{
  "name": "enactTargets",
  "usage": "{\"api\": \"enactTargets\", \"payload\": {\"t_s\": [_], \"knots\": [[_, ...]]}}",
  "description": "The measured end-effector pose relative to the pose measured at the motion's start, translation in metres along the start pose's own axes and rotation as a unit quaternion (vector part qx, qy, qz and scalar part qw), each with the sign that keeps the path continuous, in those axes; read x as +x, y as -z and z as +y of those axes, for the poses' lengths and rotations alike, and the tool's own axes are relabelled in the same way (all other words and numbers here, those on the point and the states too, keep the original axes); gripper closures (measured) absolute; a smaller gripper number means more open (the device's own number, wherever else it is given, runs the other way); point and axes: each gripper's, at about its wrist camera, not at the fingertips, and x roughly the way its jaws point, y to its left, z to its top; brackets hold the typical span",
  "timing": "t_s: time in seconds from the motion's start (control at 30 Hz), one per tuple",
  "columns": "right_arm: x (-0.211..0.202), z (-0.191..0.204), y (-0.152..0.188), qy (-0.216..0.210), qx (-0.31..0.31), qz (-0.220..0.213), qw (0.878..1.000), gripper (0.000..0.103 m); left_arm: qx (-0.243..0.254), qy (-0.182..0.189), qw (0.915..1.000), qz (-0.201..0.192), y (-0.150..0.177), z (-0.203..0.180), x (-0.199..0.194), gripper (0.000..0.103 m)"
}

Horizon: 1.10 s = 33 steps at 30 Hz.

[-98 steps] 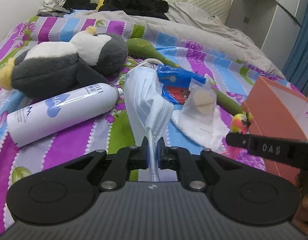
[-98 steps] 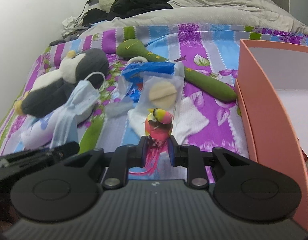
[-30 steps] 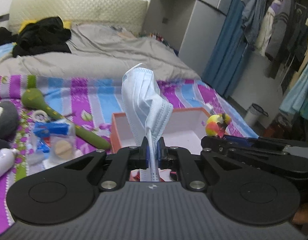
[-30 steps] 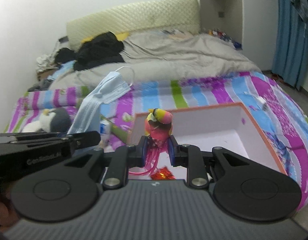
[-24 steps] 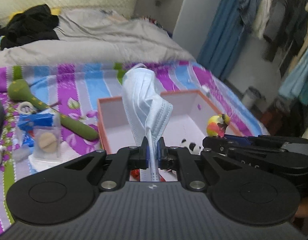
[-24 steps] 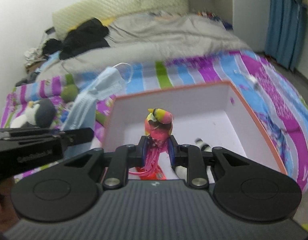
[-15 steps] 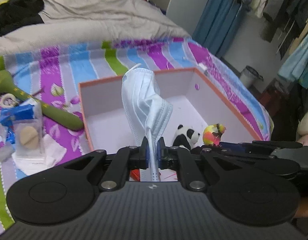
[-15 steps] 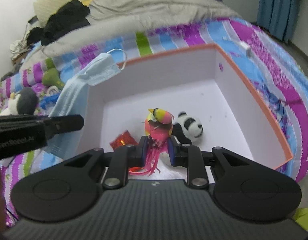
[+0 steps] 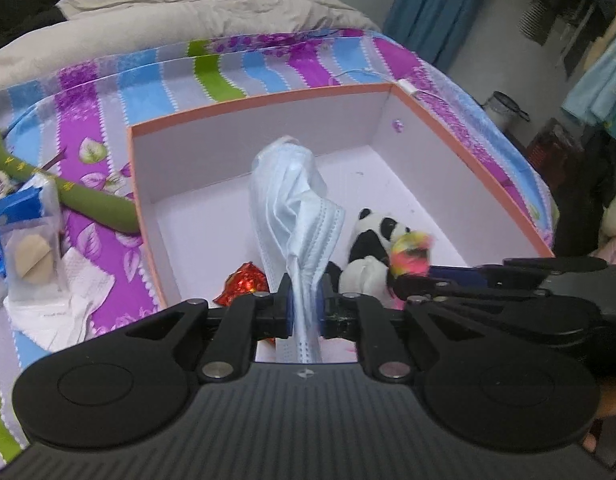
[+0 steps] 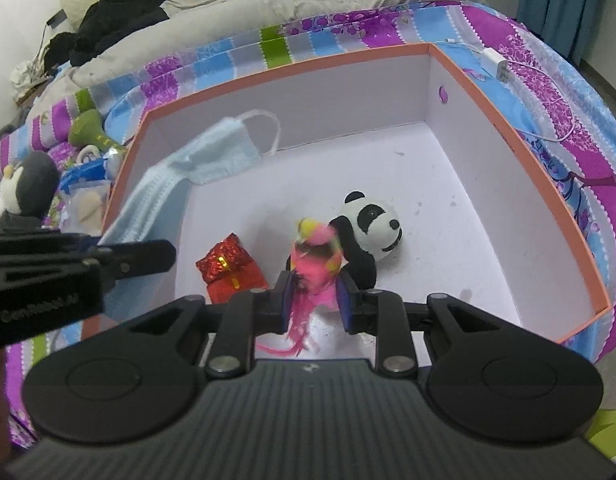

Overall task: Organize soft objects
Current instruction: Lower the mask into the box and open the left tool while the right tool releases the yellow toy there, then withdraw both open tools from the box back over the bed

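Observation:
My left gripper (image 9: 305, 306) is shut on a light blue face mask (image 9: 295, 208) and holds it over the near left part of an orange box (image 9: 259, 100) with a white inside. My right gripper (image 10: 312, 296) has its jaws slightly apart around a pink and yellow toy bird (image 10: 316, 256), which looks blurred. The bird (image 9: 410, 254) also shows in the left wrist view. A small panda plush (image 10: 372, 228) and a red foil packet (image 10: 227, 270) lie inside the box (image 10: 508, 120). The mask (image 10: 187, 176) hangs over the box's left wall.
The box sits on a striped purple, blue and green bedspread (image 9: 267, 64). Left of it lie a green plush stick (image 9: 95, 204), a white tissue (image 9: 63, 300), wrapped packets (image 9: 27, 236) and a grey penguin plush (image 10: 23, 188). A white charger (image 10: 496, 62) lies right of the box.
Both grippers moved from the pile on the left to above the box and lowered into it. The right jaws have just widened and the bird is blurred.

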Motion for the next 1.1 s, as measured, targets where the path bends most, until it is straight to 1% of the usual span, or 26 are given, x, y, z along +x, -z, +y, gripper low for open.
{"api": "enactTargets", "payload": {"t_s": [0.03, 0.07, 0.1, 0.3, 0.4, 0.53, 0.63, 0.77, 0.93, 0.97, 1.0, 1.1], "knots": [[-0.001, 0.000, 0.000, 0.001, -0.002, 0.000, 1.000, 0.072, -0.006, -0.002, 1.0000, -0.002, 0.001, 0.001, -0.002, 0.063], [-0.002, 0.001, 0.000, 0.004, -0.004, 0.001, 1.000, 0.068, -0.011, -0.002, 0.9999, -0.010, 0.002, 0.001, -0.006, 0.056], [-0.005, 0.001, -0.001, 0.007, -0.006, -0.001, 1.000, 0.066, -0.013, -0.001, 0.9998, -0.017, 0.003, 0.001, -0.010, 0.056], [-0.035, 0.006, -0.001, 0.000, -0.004, -0.039, 0.999, 0.066, -0.013, -0.007, 0.9983, -0.056, 0.008, -0.002, -0.047, 0.055], [-0.056, 0.013, -0.001, -0.008, -0.005, -0.065, 0.998, 0.066, -0.011, -0.010, 0.9963, -0.084, 0.011, -0.004, -0.073, 0.055], [-0.084, 0.026, 0.004, -0.027, -0.014, -0.097, 0.995, 0.066, -0.010, -0.027, 0.9919, -0.124, 0.021, -0.005, -0.108, 0.055], [-0.103, 0.039, 0.011, -0.040, -0.021, -0.123, 0.991, 0.066, -0.013, -0.033, 0.9877, -0.152, 0.034, -0.003, -0.134, 0.055], [-0.121, 0.057, 0.025, -0.052, -0.037, -0.139, 0.988, 0.066, -0.017, -0.047, 0.9828, -0.178, 0.055, 0.001, -0.164, 0.055], [-0.142, 0.081, 0.048, -0.067, -0.052, -0.151, 0.985, 0.066, -0.032, -0.049, 0.9792, -0.194, 0.085, 0.012, -0.196, 0.055], [-0.146, 0.085, 0.052, -0.068, -0.053, -0.152, 0.985, 0.066, -0.033, -0.051, 0.9785, -0.197, 0.092, 0.015, -0.203, 0.054], [-0.150, 0.088, 0.057, -0.069, -0.055, -0.155, 0.984, 0.066, -0.034, -0.053, 0.9777, -0.201, 0.098, 0.017, -0.209, 0.050], [-0.161, 0.100, 0.073, -0.074, -0.063, -0.168, 0.981, 0.066, -0.043, -0.060, 0.9751, -0.209, 0.120, 0.028, -0.227, 0.049]]}}
